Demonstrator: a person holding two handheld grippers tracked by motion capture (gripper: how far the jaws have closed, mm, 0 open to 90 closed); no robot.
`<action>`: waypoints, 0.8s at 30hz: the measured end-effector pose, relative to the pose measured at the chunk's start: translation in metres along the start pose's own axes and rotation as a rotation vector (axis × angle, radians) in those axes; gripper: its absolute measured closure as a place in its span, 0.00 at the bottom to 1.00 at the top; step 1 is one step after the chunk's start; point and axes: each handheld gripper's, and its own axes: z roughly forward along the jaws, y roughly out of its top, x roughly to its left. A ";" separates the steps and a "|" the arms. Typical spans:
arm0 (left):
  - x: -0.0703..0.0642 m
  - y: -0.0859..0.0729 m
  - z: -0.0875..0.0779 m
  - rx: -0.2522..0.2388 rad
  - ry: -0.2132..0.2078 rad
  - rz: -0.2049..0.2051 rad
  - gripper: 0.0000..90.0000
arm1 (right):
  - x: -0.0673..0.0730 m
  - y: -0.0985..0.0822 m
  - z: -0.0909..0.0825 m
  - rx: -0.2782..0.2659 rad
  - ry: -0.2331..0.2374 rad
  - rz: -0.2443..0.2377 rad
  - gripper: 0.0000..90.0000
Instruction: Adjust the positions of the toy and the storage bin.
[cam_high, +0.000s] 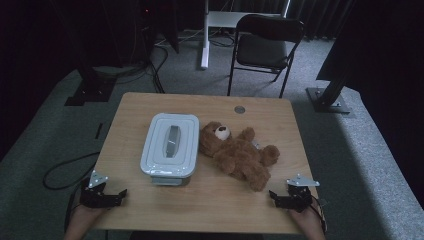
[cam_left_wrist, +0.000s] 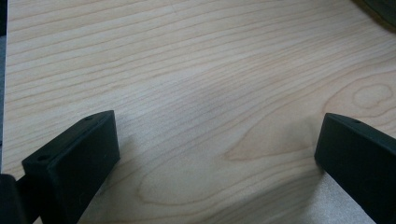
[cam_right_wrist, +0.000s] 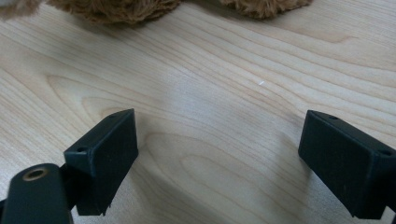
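Both of my tongs are resting at the near edge of the wooden table (cam_high: 210, 205): my left gripper (cam_high: 116, 194) is sitting at about seven o'clock, my right gripper (cam_high: 276, 196) at about five o'clock. Each is gaping wide, its jaws spread with bare wood between them. A brown teddy bear (cam_high: 239, 152) is lying on its back at the table's centre, toward eleven o'clock from my right gripper, touching a lidded white box (cam_high: 170, 144) at its nine o'clock.

A lidded container (cam_high: 170, 144) is lying at the centre of the desk (cam_high: 210, 210), a teddy bear (cam_high: 239, 154) touching its right side, both grippers sitting at the near corners.
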 end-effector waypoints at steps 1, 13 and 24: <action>0.000 0.000 0.000 0.000 0.002 -0.003 0.01 | 0.000 0.000 0.000 -0.001 0.000 0.000 0.12; -0.001 0.000 0.000 0.001 0.005 -0.006 0.01 | 0.003 0.002 -0.004 0.031 0.006 0.018 0.12; -0.001 0.001 0.000 0.002 0.007 -0.007 0.01 | 0.002 0.032 -0.017 -0.002 0.045 0.005 0.15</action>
